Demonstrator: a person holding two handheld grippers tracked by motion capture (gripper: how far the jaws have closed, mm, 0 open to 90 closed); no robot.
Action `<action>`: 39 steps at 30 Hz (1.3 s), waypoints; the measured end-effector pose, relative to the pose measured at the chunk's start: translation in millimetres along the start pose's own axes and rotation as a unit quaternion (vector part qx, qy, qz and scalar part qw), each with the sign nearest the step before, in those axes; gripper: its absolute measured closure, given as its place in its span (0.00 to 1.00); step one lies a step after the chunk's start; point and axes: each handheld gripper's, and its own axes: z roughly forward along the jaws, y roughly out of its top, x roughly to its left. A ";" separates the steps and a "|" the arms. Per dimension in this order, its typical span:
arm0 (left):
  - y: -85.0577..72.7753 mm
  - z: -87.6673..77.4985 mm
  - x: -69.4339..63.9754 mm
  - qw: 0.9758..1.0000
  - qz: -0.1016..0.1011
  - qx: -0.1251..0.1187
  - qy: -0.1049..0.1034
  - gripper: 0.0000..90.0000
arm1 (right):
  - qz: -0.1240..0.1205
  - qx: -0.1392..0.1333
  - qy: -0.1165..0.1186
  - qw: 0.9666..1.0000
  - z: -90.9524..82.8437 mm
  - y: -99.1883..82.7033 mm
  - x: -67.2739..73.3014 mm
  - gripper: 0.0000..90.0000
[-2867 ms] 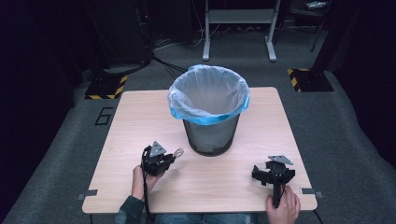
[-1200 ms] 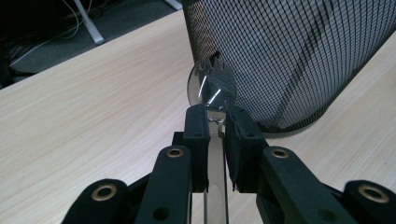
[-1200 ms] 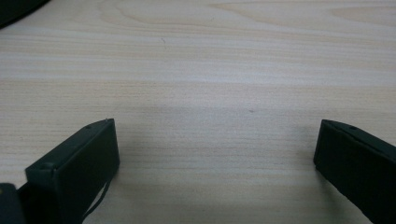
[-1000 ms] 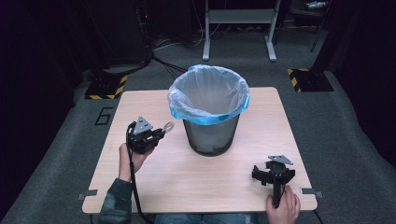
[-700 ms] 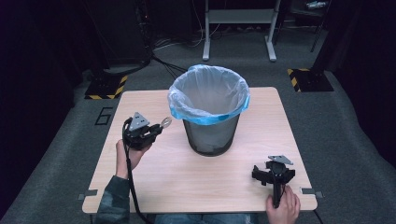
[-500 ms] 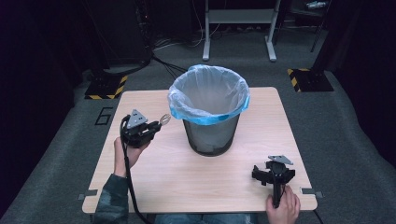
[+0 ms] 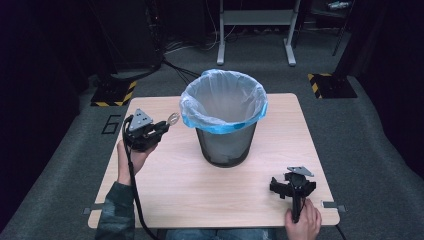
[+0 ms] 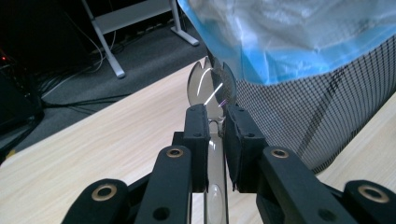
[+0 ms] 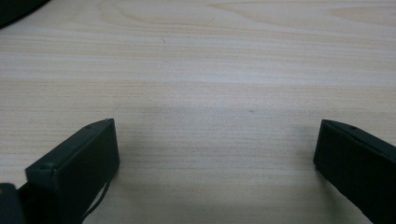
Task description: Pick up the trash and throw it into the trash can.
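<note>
**One utensil in hand, disposal not yet made**

One item is under transport: a clear plastic spork (image 8: pixel 212 88), clamped by its handle between the jaws of the left gripper (image 7: pixel 150 131). The jaws are closed tight on the handle, and the tined head projects beyond them. In the high view the spork (image 7: pixel 173 118) is held up off the desk (image 7: pixel 165 185), to the left of the bin (image 7: pixel 225 120) and near its rim, but not over the opening. In the left gripper view the head sits just beside the mesh wall, below the blue edge of the bin liner (image 8: pixel 299 60); whether it touches the mesh cannot be told.

The right gripper (image 7: pixel 292 186) rests at the near right corner of the desk with the person's hand behind it. Its jaws (image 9: pixel 215 154) stand wide apart and hold nothing — bare wood lies between them.

Assessment of progress: the pick-up is complete and the item is lifted, so roughly the first half of the work appears done. Remaining, by my judgement — raise the spork above the liner's rim, carry it over the opening and release it. The inside of the bin is not clear enough to say what it holds.
</note>
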 end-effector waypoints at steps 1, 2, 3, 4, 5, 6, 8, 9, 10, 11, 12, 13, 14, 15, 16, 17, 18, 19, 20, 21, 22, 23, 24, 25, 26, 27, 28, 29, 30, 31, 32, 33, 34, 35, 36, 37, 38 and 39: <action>1.8 -0.6 0.3 1.000 0.001 -0.002 0.002 0.88 | 0.000 0.000 0.000 1.000 0.0 0.0 0.0 0.00; 3.5 -1.0 0.5 1.000 0.000 -0.005 0.001 0.88 | 0.000 0.000 0.000 1.000 0.0 0.0 0.0 0.00; 5.3 -1.8 0.9 1.000 0.001 -0.007 0.002 0.88 | 0.000 0.000 0.000 1.000 0.0 0.0 0.0 0.00; 7.1 -2.4 1.1 1.000 0.002 -0.009 0.002 0.88 | 0.000 0.000 0.000 1.000 0.0 0.0 0.0 0.00; 8.7 -3.0 1.1 1.000 0.003 -0.010 0.004 0.88 | 0.000 0.000 0.000 1.000 0.0 0.0 0.0 0.00; 10.2 -3.8 0.9 1.000 0.003 -0.012 0.004 0.88 | 0.000 0.000 0.000 1.000 0.0 0.0 0.0 0.00; 12.7 -5.0 0.7 1.000 0.006 -0.016 0.005 0.88 | 0.000 0.000 0.000 1.000 0.0 0.0 0.0 0.00; 13.9 -5.4 0.5 1.000 0.006 -0.016 0.006 0.88 | 0.000 0.000 0.000 1.000 0.0 0.0 0.0 0.00; 14.9 -5.5 0.7 1.000 0.006 -0.017 0.005 0.88 | 0.000 0.000 0.000 1.000 0.0 0.0 0.0 0.00; 16.0 -5.6 1.1 1.000 0.008 -0.017 0.006 0.88 | 0.000 0.000 0.000 1.000 0.0 0.0 0.0 0.00; 17.1 -5.6 1.5 1.000 0.009 -0.018 0.006 0.88 | 0.000 0.000 0.000 1.000 0.0 0.0 0.0 0.00; 18.2 -5.7 1.8 1.000 0.008 -0.019 0.006 0.88 | 0.000 0.000 0.000 1.000 0.0 0.0 0.0 0.00; 19.4 -5.9 2.3 1.000 0.006 -0.021 0.006 0.88 | 0.000 0.000 0.000 1.000 0.0 0.0 0.0 0.00; 20.8 -6.6 3.2 1.000 0.007 -0.021 0.007 0.88 | 0.000 0.000 0.000 1.000 0.0 0.0 0.0 0.00; 22.1 -7.1 4.1 1.000 0.006 -0.023 0.007 0.88 | 0.000 0.000 0.000 1.000 0.0 0.0 0.0 0.00; 23.4 -7.5 5.2 1.000 0.004 -0.026 0.004 0.88 | 0.000 0.000 0.000 1.000 0.0 0.0 0.0 0.00; 24.4 -7.8 6.1 1.000 0.002 -0.027 0.003 0.88 | 0.000 0.000 0.000 1.000 0.0 0.0 0.0 0.00; 25.6 -7.8 7.2 1.000 0.001 -0.028 0.004 0.88 | 0.000 0.000 0.000 1.000 0.0 0.0 0.0 0.00; 26.8 -8.2 8.5 1.000 0.001 -0.029 0.004 0.88 | 0.000 0.000 0.000 1.000 0.0 0.0 0.0 0.00; 28.0 -8.6 9.8 1.000 0.001 -0.031 0.003 0.88 | 0.000 0.000 0.000 1.000 0.0 0.0 0.0 0.00; 29.2 -9.0 10.5 0.999 -0.001 -0.032 0.004 0.88 | 0.000 0.000 0.000 1.000 0.0 0.0 0.0 0.00; 30.4 -9.4 11.2 0.999 -0.001 -0.034 0.004 0.88 | 0.000 0.000 0.000 1.000 0.0 0.0 0.0 0.00; 31.5 -9.8 11.8 0.999 -0.002 -0.036 0.004 0.88 | 0.000 0.000 0.000 1.000 0.0 0.0 0.0 0.00; 32.8 -10.0 12.1 0.999 -0.003 -0.038 0.004 0.88 | 0.000 0.000 0.000 1.000 0.0 0.0 0.0 0.00; 34.2 -10.3 12.8 0.999 0.000 -0.037 0.004 0.88 | 0.000 0.000 0.000 1.000 0.0 0.0 0.0 0.00; 35.7 -10.2 12.9 0.999 0.000 -0.039 0.004 0.88 | 0.000 0.000 0.000 1.000 0.0 0.0 0.0 0.00; 37.4 -10.0 12.9 0.999 0.000 -0.040 0.004 0.88 | 0.000 0.000 0.000 1.000 0.0 0.0 0.0 0.00; 39.3 -10.0 12.9 0.999 0.002 -0.040 0.004 0.88 | 0.000 0.000 0.000 1.000 0.0 0.0 0.0 0.00; 41.4 -9.7 12.5 0.999 0.001 -0.042 0.004 0.88 | 0.000 0.000 0.000 1.000 0.0 0.0 0.0 0.00; 43.6 -9.6 12.4 0.999 0.003 -0.043 0.002 0.88 | 0.000 0.000 0.000 1.000 0.0 0.0 0.0 0.00; 46.0 -9.2 11.9 0.999 0.004 -0.045 0.002 0.88 | 0.000 0.000 0.000 1.000 0.0 0.0 0.0 0.00; 48.4 -8.9 11.2 0.999 0.006 -0.045 0.002 0.88 | 0.000 0.000 0.000 1.000 0.0 0.0 0.0 0.00; 51.1 -8.4 10.7 0.999 0.009 -0.044 0.001 0.88 | 0.000 0.000 0.000 1.000 0.0 0.0 0.0 0.00; 53.7 -7.9 10.0 0.999 0.012 -0.045 0.000 0.88 | 0.000 0.000 0.000 1.000 0.0 0.0 0.0 0.00; 56.5 -7.4 9.3 0.999 0.015 -0.044 0.000 0.88 | 0.000 0.000 0.000 1.000 0.0 0.0 0.0 0.00; 59.1 -6.8 8.5 0.999 0.016 -0.044 -0.001 0.88 | 0.000 0.000 0.000 1.000 0.0 0.0 0.0 0.00; 61.8 -6.1 7.8 0.999 0.017 -0.046 -0.002 0.88 | 0.000 0.000 0.000 1.000 0.0 0.0 0.0 0.00; 64.4 -5.4 7.2 0.999 0.020 -0.045 -0.002 0.88 | 0.000 0.000 0.000 1.000 0.0 0.0 0.0 0.00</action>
